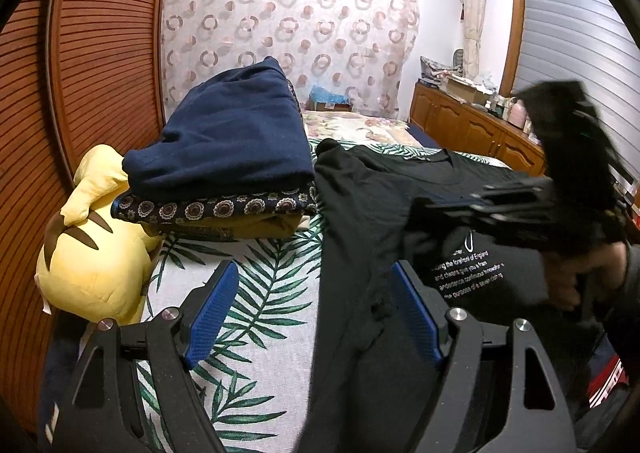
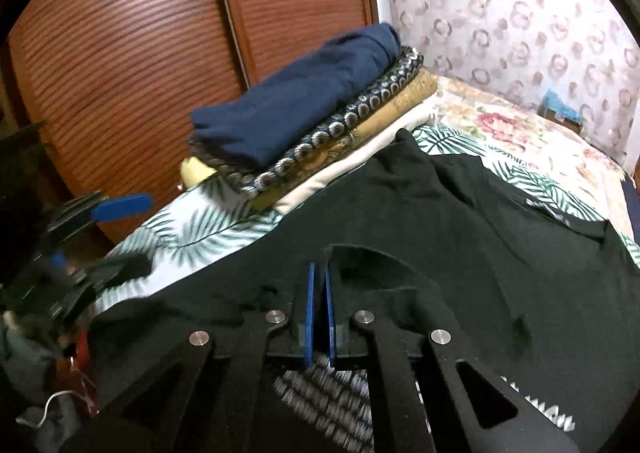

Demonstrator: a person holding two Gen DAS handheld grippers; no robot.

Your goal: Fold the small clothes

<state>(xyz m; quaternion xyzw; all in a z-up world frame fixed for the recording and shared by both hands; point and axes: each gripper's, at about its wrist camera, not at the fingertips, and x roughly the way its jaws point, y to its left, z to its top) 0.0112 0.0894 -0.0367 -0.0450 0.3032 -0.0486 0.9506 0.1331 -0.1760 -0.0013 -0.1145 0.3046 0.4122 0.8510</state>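
Observation:
A black T-shirt (image 1: pixel 368 221) with white print lies spread on the leaf-print bed sheet (image 1: pixel 248 293). My left gripper (image 1: pixel 314 293) hangs open just above the shirt's left edge, and its blue pads touch nothing. The right gripper (image 1: pixel 436 201), held by a hand, reaches in from the right over the shirt's chest and is blurred. In the right wrist view the right gripper (image 2: pixel 319 269) has its blue pads pressed together where a fold of the black T-shirt (image 2: pixel 440 213) rises at the tips. The left gripper (image 2: pixel 92 237) shows blurred at the left edge there.
A stack of folded clothes (image 1: pixel 224 141), navy on top, sits on the bed behind the shirt, next to a yellow plush toy (image 1: pixel 92 253). A slatted wooden wardrobe door (image 1: pixel 100 53) stands to the left. A wooden cabinet (image 1: pixel 472 129) with clutter runs along the far right.

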